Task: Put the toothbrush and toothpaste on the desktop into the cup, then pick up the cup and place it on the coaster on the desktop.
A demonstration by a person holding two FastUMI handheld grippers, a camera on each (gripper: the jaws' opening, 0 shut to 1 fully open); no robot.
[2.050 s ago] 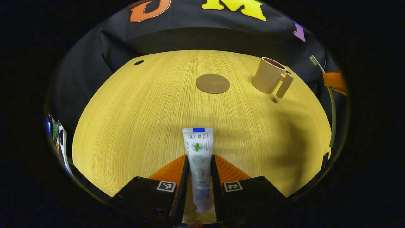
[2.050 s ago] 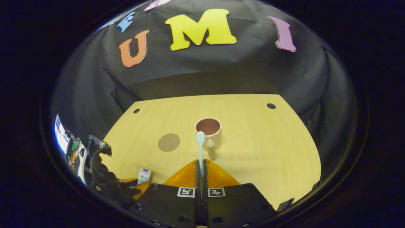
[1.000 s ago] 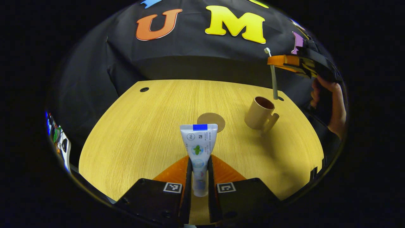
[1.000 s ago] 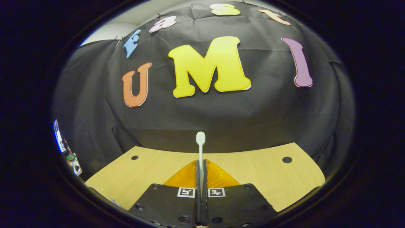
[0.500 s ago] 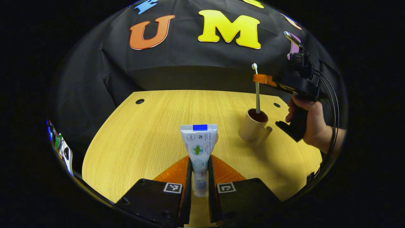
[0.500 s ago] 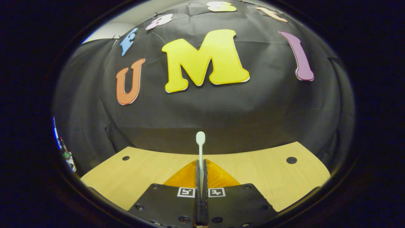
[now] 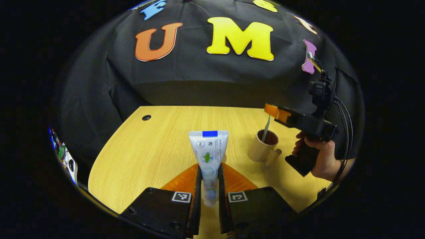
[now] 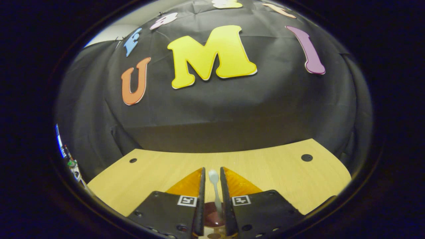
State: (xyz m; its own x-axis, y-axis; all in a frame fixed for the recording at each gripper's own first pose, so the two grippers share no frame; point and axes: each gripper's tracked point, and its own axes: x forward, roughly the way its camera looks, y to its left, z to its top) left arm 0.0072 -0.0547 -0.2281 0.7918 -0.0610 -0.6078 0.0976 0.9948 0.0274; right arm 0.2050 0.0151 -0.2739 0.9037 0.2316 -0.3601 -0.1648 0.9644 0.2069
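Observation:
My left gripper [image 7: 209, 177] is shut on the white toothpaste tube [image 7: 208, 149], holding it upright above the wooden table [image 7: 149, 146]. To the right stands the beige cup [image 7: 260, 149], its handle toward me, with the toothbrush [image 7: 265, 127] leaning inside it. In the left gripper view my right gripper [image 7: 273, 111], held by a hand [image 7: 320, 159], hovers just above the cup. In the right gripper view my right gripper [image 8: 212, 172] is open; the toothbrush head [image 8: 213, 176] stands free between the fingers, and the cup's dark inside [image 8: 211, 212] lies below. The tube hides most of the coaster.
The table [image 8: 282, 172] has small round holes near its far corners [image 8: 306, 157] [image 7: 146, 117]. The black cloth wall rises close behind the table's far edge. Some gear [image 7: 64, 156] sits off the left side of the table.
My right gripper has sunk toward the cup and opened, and the toothbrush has slid down into the cup. My left gripper keeps the toothpaste tube held up, almost unmoved.

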